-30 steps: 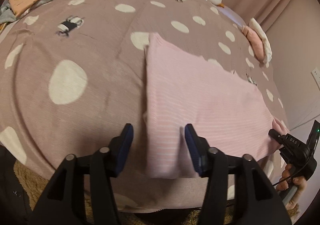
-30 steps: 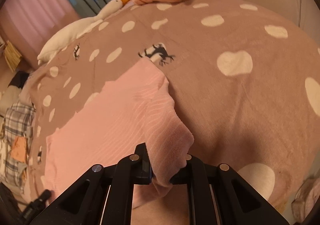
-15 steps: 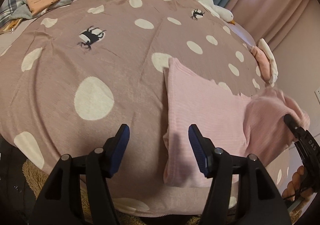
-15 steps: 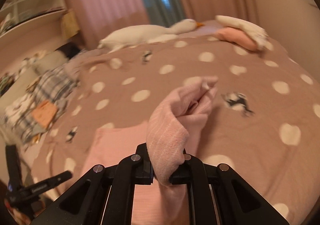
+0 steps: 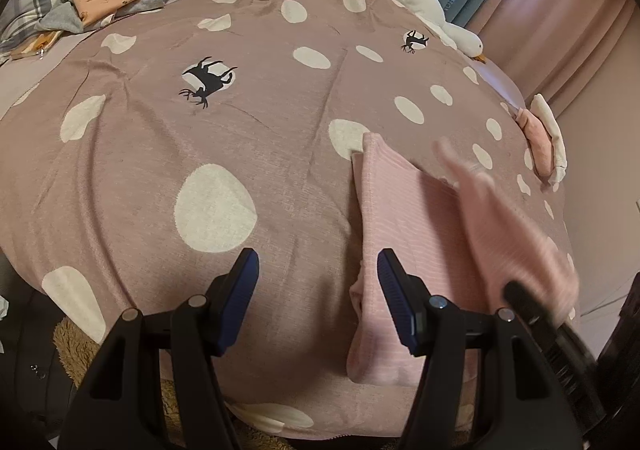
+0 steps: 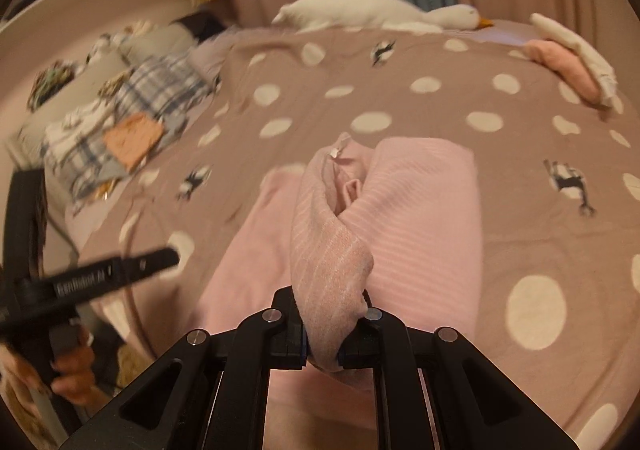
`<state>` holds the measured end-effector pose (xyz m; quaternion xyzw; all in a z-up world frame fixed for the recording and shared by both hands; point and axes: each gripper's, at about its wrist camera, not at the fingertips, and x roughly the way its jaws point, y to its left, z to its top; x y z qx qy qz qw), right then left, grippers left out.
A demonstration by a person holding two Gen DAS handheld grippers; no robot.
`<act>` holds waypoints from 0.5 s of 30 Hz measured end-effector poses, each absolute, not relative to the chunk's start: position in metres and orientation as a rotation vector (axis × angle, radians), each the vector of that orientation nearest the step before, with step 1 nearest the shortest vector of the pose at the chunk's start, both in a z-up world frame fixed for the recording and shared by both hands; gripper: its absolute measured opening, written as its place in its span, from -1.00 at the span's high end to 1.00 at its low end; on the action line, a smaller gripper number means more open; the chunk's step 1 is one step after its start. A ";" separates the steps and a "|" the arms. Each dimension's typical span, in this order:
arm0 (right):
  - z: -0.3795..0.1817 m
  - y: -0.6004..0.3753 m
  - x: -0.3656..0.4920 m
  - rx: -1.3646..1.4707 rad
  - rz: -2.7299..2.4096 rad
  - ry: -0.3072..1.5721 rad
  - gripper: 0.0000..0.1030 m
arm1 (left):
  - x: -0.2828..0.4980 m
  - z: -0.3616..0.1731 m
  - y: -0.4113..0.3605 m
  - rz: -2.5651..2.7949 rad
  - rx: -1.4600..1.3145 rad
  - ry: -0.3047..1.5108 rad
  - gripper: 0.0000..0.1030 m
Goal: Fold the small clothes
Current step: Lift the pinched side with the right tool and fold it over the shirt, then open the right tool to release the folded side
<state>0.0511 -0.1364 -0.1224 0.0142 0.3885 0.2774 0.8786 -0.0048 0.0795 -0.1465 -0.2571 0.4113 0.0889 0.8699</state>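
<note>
Presently, left to right: left hand-held gripper (image 5: 318, 296), jaws parted and holding nothing, poised over the bed's spotted blanket (image 5: 160, 154) just beside the near left edge of the pink striped garment (image 5: 400, 218). Right hand-held gripper (image 6: 323, 346), clamped on the garment's right edge, that side raised. Step judged: folding right side over left. Next calls for laying the edge flush, then letting go.

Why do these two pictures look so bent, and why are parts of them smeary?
Both views are fisheye, so the spotted bedspread bulges and dark corners ring the frame. Left wrist view: mostly sharp, but the lifted flap of the pink garment streaks. Right wrist view: the room's left side and the left gripper smear with motion. Lighting is warm and dim.
</note>
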 end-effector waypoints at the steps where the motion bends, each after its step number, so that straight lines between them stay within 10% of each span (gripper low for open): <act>1: -0.127 -0.133 0.051 0.022 0.592 0.827 0.78 | -0.005 -0.147 0.080 0.187 -0.538 0.861 -0.20; 15: -0.148 -0.134 0.050 0.049 0.634 0.938 0.78 | -0.006 -0.136 0.076 0.143 -0.533 0.845 -0.37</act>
